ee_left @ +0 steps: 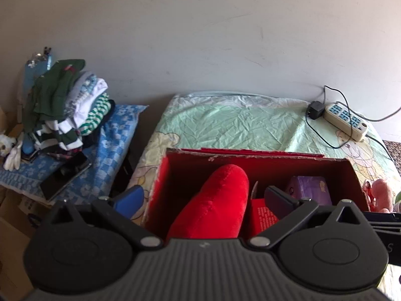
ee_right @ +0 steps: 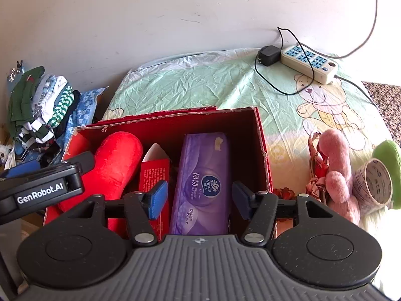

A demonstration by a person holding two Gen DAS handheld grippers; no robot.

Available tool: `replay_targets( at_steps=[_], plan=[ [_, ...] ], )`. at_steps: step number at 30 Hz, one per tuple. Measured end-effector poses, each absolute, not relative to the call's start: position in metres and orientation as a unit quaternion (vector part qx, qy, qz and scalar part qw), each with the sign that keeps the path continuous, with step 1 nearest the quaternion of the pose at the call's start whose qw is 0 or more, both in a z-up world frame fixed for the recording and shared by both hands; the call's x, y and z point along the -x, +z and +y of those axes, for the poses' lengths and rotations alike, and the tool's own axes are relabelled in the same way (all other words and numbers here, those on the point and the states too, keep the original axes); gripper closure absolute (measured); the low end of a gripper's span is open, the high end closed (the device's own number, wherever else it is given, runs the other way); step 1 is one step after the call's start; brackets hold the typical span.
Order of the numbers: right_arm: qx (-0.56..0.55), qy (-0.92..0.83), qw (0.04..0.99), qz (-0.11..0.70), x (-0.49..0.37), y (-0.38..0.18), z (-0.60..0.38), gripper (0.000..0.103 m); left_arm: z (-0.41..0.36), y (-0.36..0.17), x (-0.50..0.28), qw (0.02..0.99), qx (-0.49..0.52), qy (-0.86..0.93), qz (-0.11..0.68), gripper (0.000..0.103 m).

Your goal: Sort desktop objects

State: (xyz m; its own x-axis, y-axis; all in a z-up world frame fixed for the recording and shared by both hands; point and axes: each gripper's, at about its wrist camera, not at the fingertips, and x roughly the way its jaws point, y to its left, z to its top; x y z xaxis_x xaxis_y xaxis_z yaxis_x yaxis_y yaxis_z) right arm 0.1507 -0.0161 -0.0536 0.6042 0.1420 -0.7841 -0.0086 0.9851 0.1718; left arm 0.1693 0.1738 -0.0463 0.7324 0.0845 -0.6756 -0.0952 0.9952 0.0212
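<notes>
A red cardboard box [ee_right: 260, 135] stands on the table. It holds a red plush toy [ee_right: 112, 160], a small red carton [ee_right: 154, 173] and a purple tissue pack [ee_right: 200, 175]. My right gripper [ee_right: 199, 200] is open above the tissue pack, its fingers apart on either side of it. My left gripper [ee_left: 204, 200] is open wide over the box's left part, with the red plush toy [ee_left: 215, 200] between its fingers; its left finger is outside the box wall [ee_left: 160, 183]. The left gripper also shows in the right wrist view [ee_right: 47, 175].
A pink plush toy [ee_right: 338, 173], a tape roll [ee_right: 376, 185] and a green object [ee_right: 391, 160] lie right of the box. A power strip [ee_right: 308, 62] with an adapter and cables lies at the table's back right. A clothes pile [ee_left: 67, 107] sits to the left.
</notes>
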Motion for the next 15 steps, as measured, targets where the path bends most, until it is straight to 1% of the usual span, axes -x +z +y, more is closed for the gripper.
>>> replay_targets(
  at_steps=[3, 6, 10, 12, 13, 15],
  plan=[
    [-0.063, 0.048, 0.893, 0.443, -0.149, -0.053, -0.016, 0.041, 0.170, -0.040, -0.161, 0.932, 0.007, 0.068, 0.355, 0.001],
    [-0.051, 0.052, 0.894, 0.442, -0.147, -0.052, -0.015, 0.038, 0.164, -0.035, -0.154, 0.934, 0.004, 0.084, 0.347, 0.001],
    [-0.032, 0.055, 0.893, 0.446, -0.145, -0.054, -0.013, 0.035, 0.157, -0.034, -0.148, 0.927, 0.008, 0.092, 0.363, 0.001],
    [-0.033, 0.053, 0.893, 0.445, -0.142, -0.055, -0.015, 0.030, 0.156, -0.035, -0.148, 0.923, 0.004, 0.087, 0.376, 0.001],
    [-0.035, 0.050, 0.894, 0.444, -0.141, -0.056, -0.016, 0.026, 0.156, -0.035, -0.148, 0.921, 0.003, 0.086, 0.380, 0.001],
    [-0.041, 0.042, 0.894, 0.444, -0.139, -0.058, -0.018, 0.024, 0.157, -0.035, -0.142, 0.921, 0.006, 0.089, 0.380, 0.001]
  ],
)
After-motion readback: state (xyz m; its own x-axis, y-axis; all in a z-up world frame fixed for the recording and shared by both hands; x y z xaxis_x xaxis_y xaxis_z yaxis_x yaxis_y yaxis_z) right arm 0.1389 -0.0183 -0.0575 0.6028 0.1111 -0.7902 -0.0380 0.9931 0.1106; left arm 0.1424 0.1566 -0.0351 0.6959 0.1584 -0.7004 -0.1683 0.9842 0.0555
